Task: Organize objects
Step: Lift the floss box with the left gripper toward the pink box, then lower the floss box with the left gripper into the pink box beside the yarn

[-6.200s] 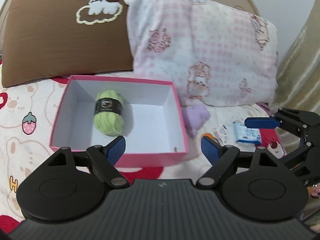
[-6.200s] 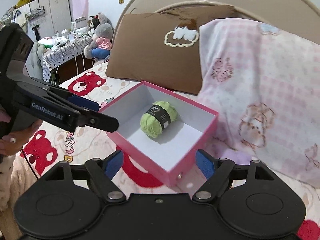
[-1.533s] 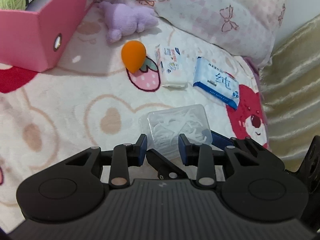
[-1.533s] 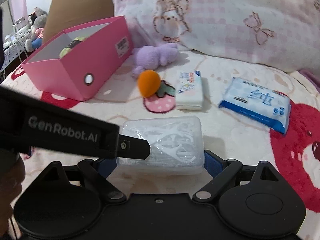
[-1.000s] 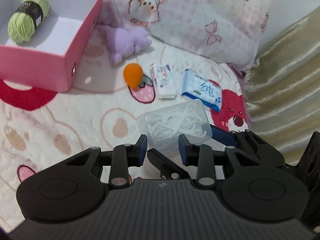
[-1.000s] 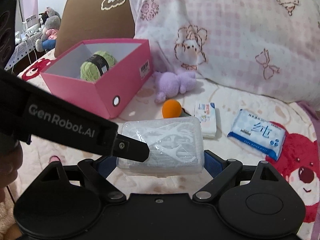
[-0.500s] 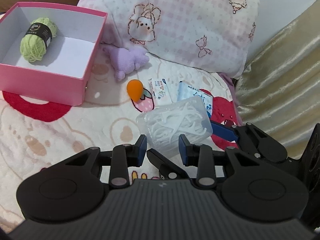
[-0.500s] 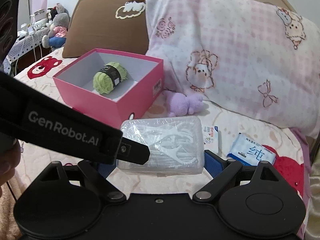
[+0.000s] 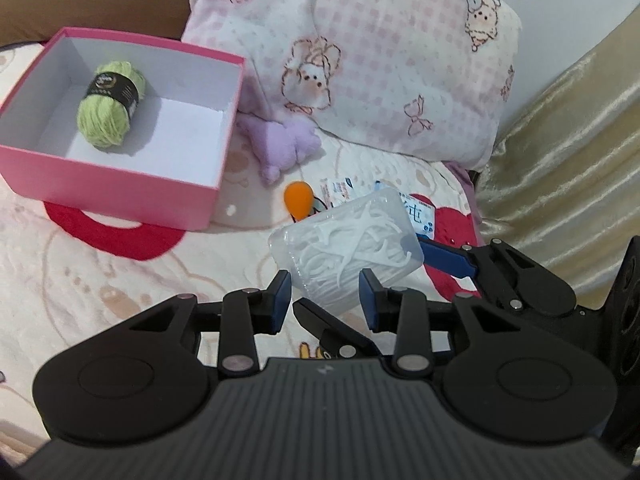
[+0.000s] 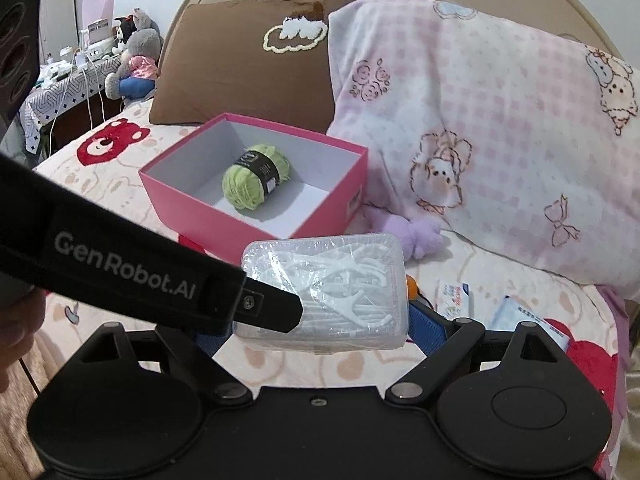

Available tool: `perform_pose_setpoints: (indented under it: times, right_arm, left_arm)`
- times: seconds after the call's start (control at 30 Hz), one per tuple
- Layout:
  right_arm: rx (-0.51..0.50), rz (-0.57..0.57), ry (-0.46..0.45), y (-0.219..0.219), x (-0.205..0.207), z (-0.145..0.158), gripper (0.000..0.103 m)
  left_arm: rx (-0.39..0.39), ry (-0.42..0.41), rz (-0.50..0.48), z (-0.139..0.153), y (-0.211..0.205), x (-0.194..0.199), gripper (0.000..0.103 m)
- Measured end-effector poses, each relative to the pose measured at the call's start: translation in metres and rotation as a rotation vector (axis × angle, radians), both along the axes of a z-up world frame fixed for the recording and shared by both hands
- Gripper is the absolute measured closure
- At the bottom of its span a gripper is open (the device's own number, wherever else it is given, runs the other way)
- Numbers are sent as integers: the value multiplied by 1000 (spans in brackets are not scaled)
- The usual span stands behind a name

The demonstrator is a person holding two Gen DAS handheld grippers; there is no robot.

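Pink box (image 9: 120, 196) sitting upper left, green yarn ball (image 9: 110, 106) lying inside. Clear floss-pick case (image 9: 346, 246) hanging mid-frame above bed (image 9: 100, 280), clear of it. Left tongs (image 9: 323, 300) nearly pressed together, pads straddling the case's near corner, grip unclear. Right tongs (image 10: 320, 324) pinching case (image 10: 326, 294) by its ends. Risk: smooth, film-wrapped plastic slipping or twisting out, dropping short of box. Case looking translucent, rounded, packed with white picks.
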State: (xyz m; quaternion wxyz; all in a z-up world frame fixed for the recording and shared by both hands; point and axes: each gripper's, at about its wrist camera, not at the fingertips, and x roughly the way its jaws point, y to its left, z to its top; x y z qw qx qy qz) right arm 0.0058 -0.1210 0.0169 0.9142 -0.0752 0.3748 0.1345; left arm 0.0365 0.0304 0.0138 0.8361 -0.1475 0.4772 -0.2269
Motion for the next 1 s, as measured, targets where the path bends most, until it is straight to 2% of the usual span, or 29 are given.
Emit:
perform_pose_setpoints:
  times: [0.17, 0.33, 0.6, 0.73, 0.83, 1.0]
  right_arm:
    - [-31, 22, -17, 17, 9, 5, 9]
    - [-17, 33, -20, 29, 26, 10, 10]
    - [79, -11, 10, 42, 61, 10, 9]
    - [84, 4, 8, 50, 82, 12, 9]
    - [107, 30, 6, 54, 99, 15, 9]
    - [201, 68, 10, 51, 124, 8, 9]
  left_arm:
    - [-21, 17, 8, 3, 18, 12, 69]
    - [-30, 3, 23, 7, 36, 24, 69]
    - [-20, 12, 38, 10, 57, 57, 69]
    - [-46, 11, 75, 8, 70, 76, 69]
    - [-35, -8, 99, 12, 77, 88, 69]
    - [-10, -7, 127, 14, 87, 112, 69]
